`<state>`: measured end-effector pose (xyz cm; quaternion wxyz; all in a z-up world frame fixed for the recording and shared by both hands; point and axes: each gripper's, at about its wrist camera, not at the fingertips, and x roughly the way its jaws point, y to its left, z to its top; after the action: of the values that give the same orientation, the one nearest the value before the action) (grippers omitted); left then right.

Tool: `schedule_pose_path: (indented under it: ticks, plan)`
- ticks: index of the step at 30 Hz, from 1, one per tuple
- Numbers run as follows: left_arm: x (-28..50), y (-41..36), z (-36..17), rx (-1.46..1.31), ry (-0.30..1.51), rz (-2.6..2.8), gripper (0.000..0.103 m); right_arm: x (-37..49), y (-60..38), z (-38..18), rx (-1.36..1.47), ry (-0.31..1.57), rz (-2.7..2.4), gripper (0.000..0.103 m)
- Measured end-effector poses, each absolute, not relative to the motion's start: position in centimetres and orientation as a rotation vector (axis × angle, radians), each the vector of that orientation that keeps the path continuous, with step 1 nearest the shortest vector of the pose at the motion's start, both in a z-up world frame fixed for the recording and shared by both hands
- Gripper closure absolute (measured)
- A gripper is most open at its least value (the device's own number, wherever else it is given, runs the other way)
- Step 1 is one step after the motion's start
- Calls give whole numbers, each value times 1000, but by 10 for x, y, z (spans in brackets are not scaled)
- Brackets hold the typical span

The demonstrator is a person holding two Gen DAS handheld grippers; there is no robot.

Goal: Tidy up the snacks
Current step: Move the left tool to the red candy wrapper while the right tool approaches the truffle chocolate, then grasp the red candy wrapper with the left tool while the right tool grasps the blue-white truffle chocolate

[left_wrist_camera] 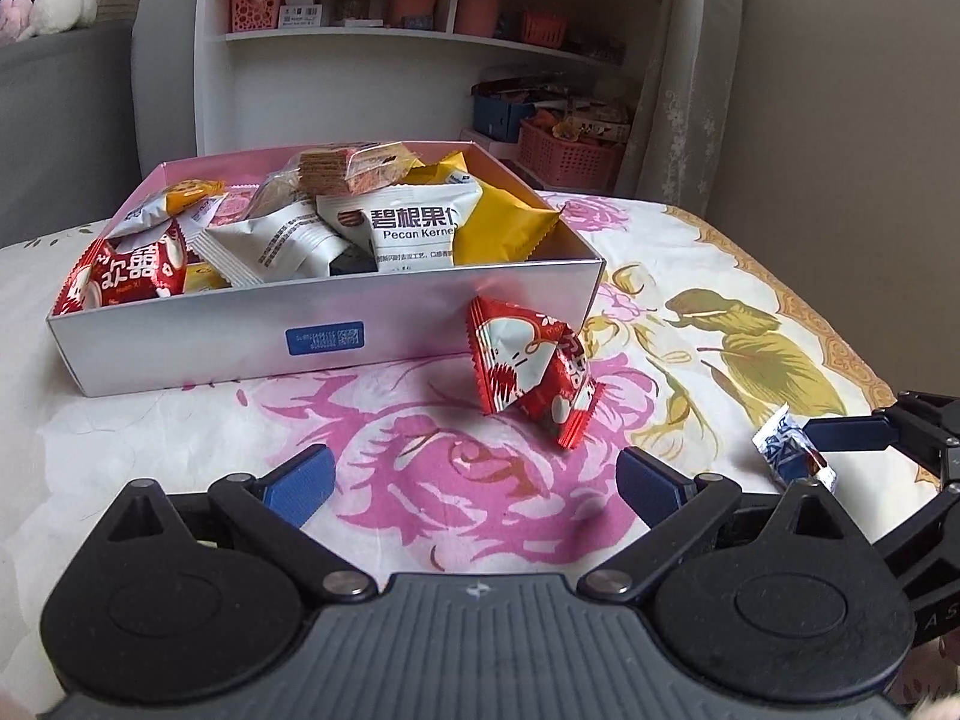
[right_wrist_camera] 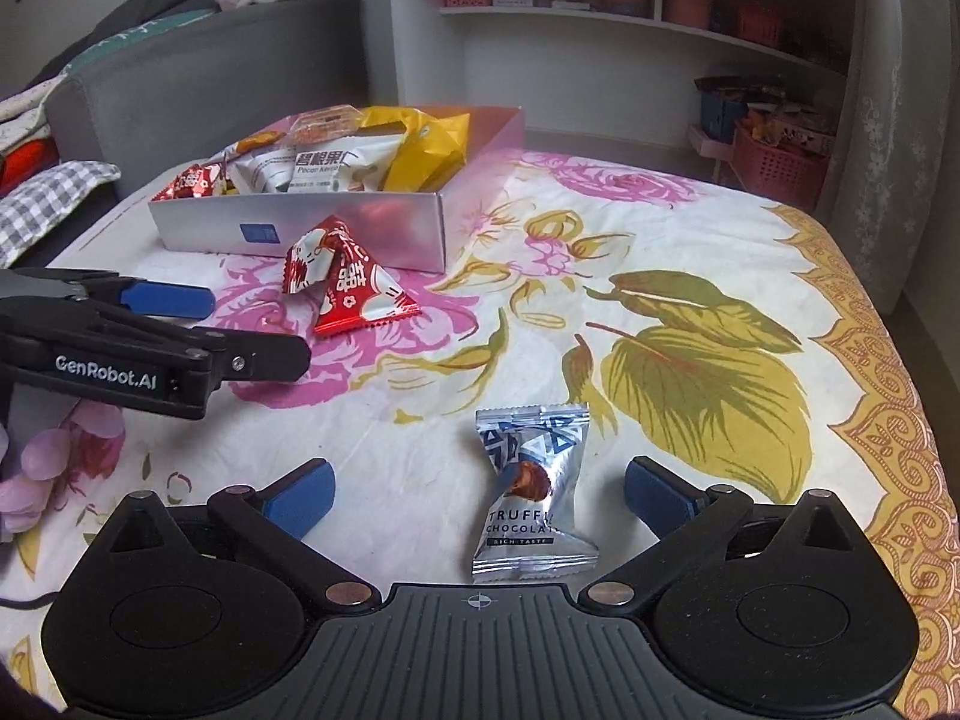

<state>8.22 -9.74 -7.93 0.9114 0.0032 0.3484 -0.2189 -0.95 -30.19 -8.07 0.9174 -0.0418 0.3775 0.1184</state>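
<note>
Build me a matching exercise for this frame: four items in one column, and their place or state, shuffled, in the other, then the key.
Items
1. red snack packet
2. truffle chocolate
3. pecan kernel packet
4. left gripper

Place or state
A. inside the box
B. on the cloth, between the right gripper's open fingers
C. on the cloth, just in front of the box
D. open, holding nothing

Pairs: 1-C, 2-B, 3-A, 4-D

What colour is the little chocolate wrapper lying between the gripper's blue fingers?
Silver with dark blue triangle shapes: the truffle chocolate wrapper shows best in the right wrist view.
</note>
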Motion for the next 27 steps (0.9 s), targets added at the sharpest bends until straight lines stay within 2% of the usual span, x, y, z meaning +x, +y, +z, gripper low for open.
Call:
schedule_pose_path:
  ticks: [6,10,15,16,18,20,21,23,27]
  plan:
    - [92,-107,-78,-40,708,-474,15,-9,-304,-81,-92,758,267,0]
    - [99,-115,-77,-50,691,-465,16,-9,-306,-81,-93,755,275,3]
    - [108,-119,-74,-113,702,-478,40,-12,-310,-78,-91,747,285,14]
    - [109,-119,-74,-125,706,-479,42,-13,-311,-77,-90,746,286,17]
    - [111,-120,-73,-138,716,-479,56,-15,-312,-76,-88,741,288,24]
    - [113,-120,-73,-156,728,-478,62,-16,-314,-75,-88,734,291,37]
    - [114,-118,-73,-174,734,-478,64,-16,-314,-75,-88,731,292,41]
    - [116,-116,-74,-202,742,-478,67,-14,-314,-73,-85,728,288,62]
    - [113,-113,-73,-199,747,-484,68,-9,-313,-70,-81,739,275,72]
